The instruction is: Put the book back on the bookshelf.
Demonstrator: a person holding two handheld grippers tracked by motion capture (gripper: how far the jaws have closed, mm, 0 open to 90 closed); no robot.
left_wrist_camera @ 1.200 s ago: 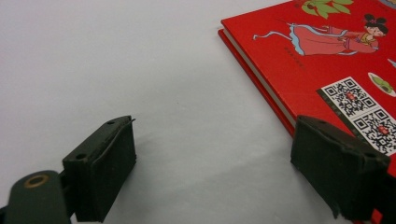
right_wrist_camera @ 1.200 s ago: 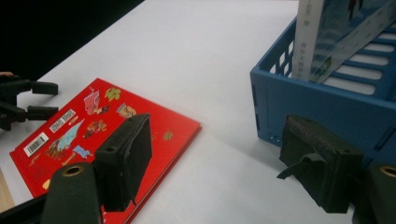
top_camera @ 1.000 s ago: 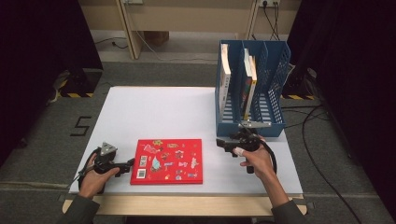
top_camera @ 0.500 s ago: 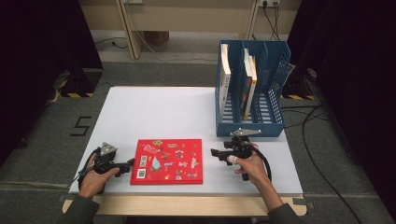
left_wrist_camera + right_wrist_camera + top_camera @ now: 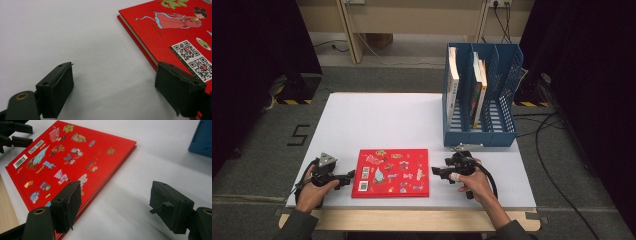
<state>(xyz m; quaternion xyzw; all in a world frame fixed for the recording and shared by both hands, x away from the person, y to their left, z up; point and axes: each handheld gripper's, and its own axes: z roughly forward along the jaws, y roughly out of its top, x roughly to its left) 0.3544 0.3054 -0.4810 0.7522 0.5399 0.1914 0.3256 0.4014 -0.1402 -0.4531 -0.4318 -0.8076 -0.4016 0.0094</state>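
Since the earlier high-view frame, the right gripper [image 5: 435, 173] has been brought down from just in front of the blue file rack [image 5: 502, 131] and toward the lower middle of the frame, so that it is now seen just beside the right edge of the red book [image 5: 391, 172]. No shift is seen in the left gripper [image 5: 351, 176], which is held at the book's left edge in the lower left of the frame.

Both pairs of jaws are spread wide, and nothing is clamped in either. In the right gripper view, one jaw is seen over the near corner of the red book [image 5: 62, 162] and the other over the bare white table [image 5: 150, 160]; whether the book is touched cannot be told. In the left gripper view, one jaw is seen at the cover's edge near the printed square codes of the red book [image 5: 180, 32], the other over the table [image 5: 62, 32].

The book is laid flat, cover up, near the table's front edge, well apart from the rack, in which several upright books [image 5: 478, 90] are stood.
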